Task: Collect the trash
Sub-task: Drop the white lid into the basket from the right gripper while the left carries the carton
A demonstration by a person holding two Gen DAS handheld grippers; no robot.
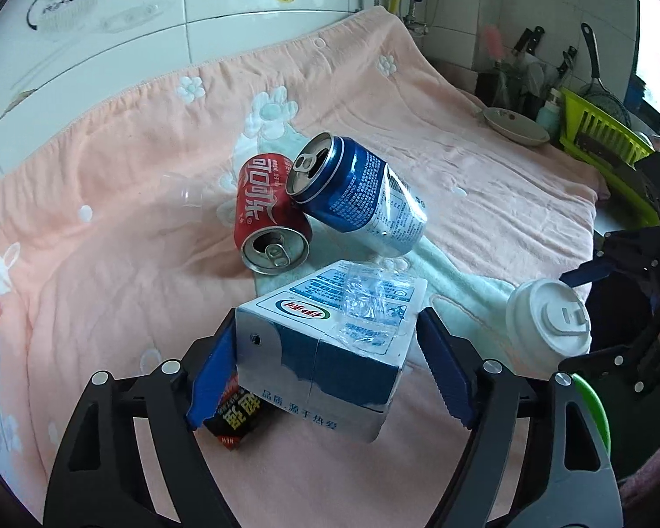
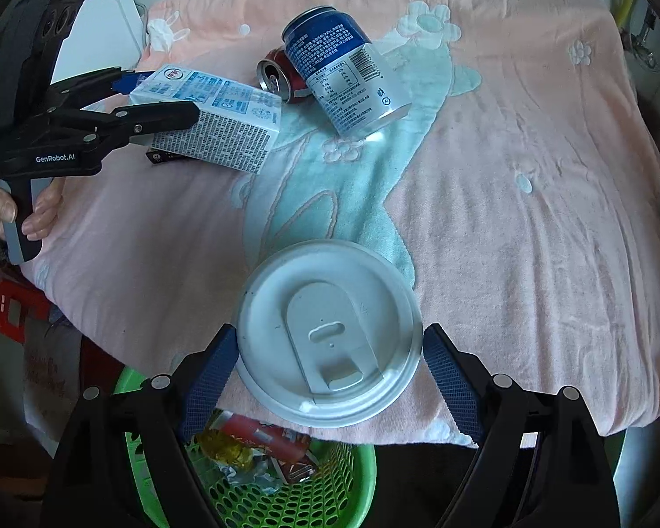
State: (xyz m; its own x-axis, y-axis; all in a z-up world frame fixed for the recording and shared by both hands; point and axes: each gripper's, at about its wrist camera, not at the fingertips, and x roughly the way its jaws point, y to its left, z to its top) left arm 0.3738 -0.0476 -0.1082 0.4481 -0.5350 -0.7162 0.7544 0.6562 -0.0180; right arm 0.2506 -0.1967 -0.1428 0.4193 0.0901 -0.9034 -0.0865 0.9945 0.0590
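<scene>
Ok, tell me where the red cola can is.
The red cola can lies on its side mid-towel, touching the blue can leaning on it, just beyond the milk carton.

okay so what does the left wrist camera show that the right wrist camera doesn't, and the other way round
Only the left wrist view: a dish rack and pan beside the towel, and a clear plastic bottle behind the cans.

Only the right wrist view: the green basket below the table edge, already holding wrappers, and a hand on the left gripper's handle.

Both: the milk carton between the left gripper fingers, the red can, the blue can, the white-lidded cup between the right gripper fingers, and the pink towel.
</scene>
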